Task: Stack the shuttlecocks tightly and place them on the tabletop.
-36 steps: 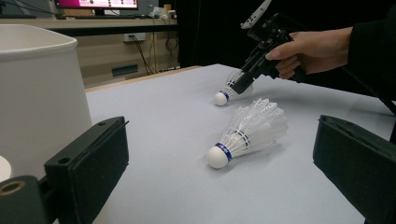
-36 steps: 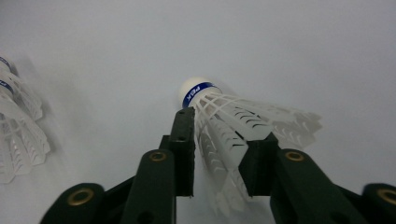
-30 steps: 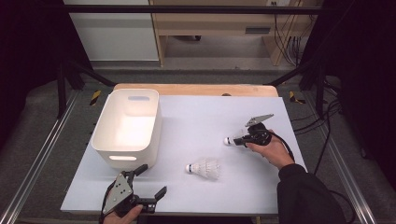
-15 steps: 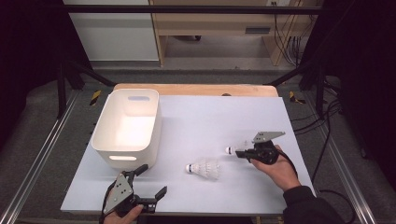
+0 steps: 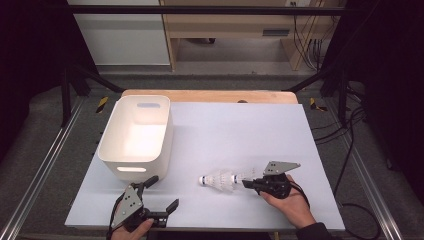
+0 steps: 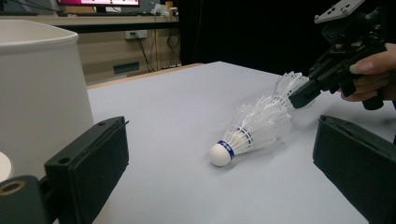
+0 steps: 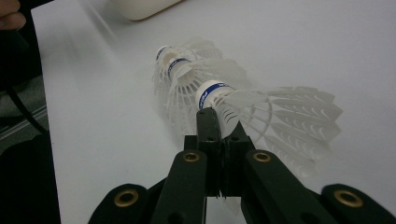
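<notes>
Nearest the person, left gripper: held in the left hand at the front-left edge of the table, jaws standing wide apart with nothing between them; in the left gripper view the two black jaws frame the scene from either side. Right gripper: held in the right hand at the front right, grey three-cornered plate on top, jaws brought together and clamped on the feather skirt of one shuttlecock, white with a blue-banded cork, seen close in the right gripper view just ahead of the jaw tips. Stack of shuttlecocks: lying on its side on the pale table surface, front centre, cork end pointing toward the left gripper; the held shuttlecock sits against the open skirt end of this stack, and whether it is nested into it or merely touching cannot be told. In the left gripper view the stack lies on the table, with the right gripper at its feathered end. Farther back, left: white plastic bin, rectangular, with handle slots, standing upright on the table, well apart from the shuttlecocks.
</notes>
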`<action>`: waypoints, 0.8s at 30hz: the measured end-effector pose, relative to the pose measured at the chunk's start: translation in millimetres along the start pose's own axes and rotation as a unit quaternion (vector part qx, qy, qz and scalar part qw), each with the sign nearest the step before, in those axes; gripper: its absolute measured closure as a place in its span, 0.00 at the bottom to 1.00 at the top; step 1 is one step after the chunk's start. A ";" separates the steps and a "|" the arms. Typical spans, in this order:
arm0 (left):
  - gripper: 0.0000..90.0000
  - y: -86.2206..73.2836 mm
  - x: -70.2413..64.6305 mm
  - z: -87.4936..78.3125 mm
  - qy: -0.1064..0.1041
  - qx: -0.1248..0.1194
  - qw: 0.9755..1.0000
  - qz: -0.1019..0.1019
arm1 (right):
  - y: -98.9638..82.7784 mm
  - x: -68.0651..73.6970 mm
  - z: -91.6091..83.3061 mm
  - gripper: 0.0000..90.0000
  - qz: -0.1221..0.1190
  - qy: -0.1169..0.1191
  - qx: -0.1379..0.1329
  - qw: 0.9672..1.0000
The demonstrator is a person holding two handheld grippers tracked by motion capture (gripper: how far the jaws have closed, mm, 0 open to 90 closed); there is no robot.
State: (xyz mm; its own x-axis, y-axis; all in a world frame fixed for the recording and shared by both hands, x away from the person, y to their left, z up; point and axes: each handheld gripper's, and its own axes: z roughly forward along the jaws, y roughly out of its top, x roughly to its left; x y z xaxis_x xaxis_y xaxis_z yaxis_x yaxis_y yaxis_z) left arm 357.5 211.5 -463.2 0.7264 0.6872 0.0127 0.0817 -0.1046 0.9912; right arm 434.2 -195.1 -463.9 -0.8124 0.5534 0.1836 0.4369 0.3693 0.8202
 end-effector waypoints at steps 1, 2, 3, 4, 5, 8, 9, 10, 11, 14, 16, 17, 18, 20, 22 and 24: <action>0.04 0.0 0.0 0.0 0.000 0.000 1.000 0.000 | -0.1 1.1 2.5 0.99 -0.001 0.002 0.001 1.000; 0.04 0.1 -0.1 -0.1 -0.001 0.000 1.000 0.000 | 0.0 1.7 4.3 0.99 -0.003 0.002 0.003 1.000; 0.04 0.1 -0.2 -0.2 -0.001 0.000 1.000 0.000 | -0.1 2.4 6.6 0.99 -0.005 0.002 0.005 1.000; 0.04 0.2 -0.2 -0.2 -0.001 0.000 1.000 0.000 | -0.2 2.9 8.7 0.99 -0.004 0.003 0.006 1.000; 0.04 0.2 -0.2 -0.3 -0.001 0.000 1.000 0.000 | -0.3 3.3 10.5 0.99 -0.004 0.004 0.006 1.000; 0.04 0.2 0.0 -0.3 -0.001 -0.001 1.000 0.000 | 0.3 4.0 14.6 0.99 -0.001 0.008 0.001 1.000; 0.04 0.3 -0.1 -0.3 -0.001 -0.001 1.000 0.000 | 0.9 4.4 16.1 0.99 0.000 0.008 0.000 1.000; 0.04 0.3 -0.1 -0.3 -0.002 0.000 1.000 0.000 | 1.4 4.9 17.2 0.99 0.000 0.009 0.000 1.000; 0.04 0.3 -0.2 -0.4 -0.002 0.000 1.000 0.000 | 1.8 5.4 17.8 0.99 0.000 0.009 0.001 1.000; 0.04 0.4 -0.6 -0.2 -0.002 -0.001 1.000 -0.001 | 2.8 6.6 20.9 0.99 -0.002 0.010 0.000 1.000; 0.04 0.3 -0.6 -0.2 -0.002 0.000 1.000 0.000 | 3.3 7.5 22.7 0.99 -0.002 0.012 0.000 1.000; 0.04 0.3 -0.6 -0.1 -0.002 0.000 1.000 0.000 | 3.6 7.7 23.4 0.99 -0.003 0.013 0.001 1.000; 0.04 0.3 -0.9 0.1 -0.003 -0.001 1.000 -0.001 | 3.8 7.9 24.0 0.99 -0.003 0.012 0.002 1.000; 0.04 0.4 -1.2 0.0 -0.003 -0.001 1.000 -0.001 | 4.3 8.5 25.0 0.99 -0.002 0.013 0.002 1.000; 0.04 0.6 -1.5 0.1 -0.003 -0.001 1.000 0.000 | 4.8 8.7 26.3 0.99 -0.004 0.014 0.002 1.000; 0.04 0.5 -1.7 0.2 -0.004 -0.001 1.000 0.000 | 5.2 9.0 27.4 0.99 -0.004 0.013 0.002 1.000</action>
State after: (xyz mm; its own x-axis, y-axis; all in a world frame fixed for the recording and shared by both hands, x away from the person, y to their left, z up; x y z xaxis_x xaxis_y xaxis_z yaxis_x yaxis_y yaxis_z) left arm 356.4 210.1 -462.7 0.7312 0.6821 0.0122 0.0801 -0.1036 0.9914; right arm 439.7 -167.8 -472.8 -0.8257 0.5305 0.1918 0.4325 0.3770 0.8190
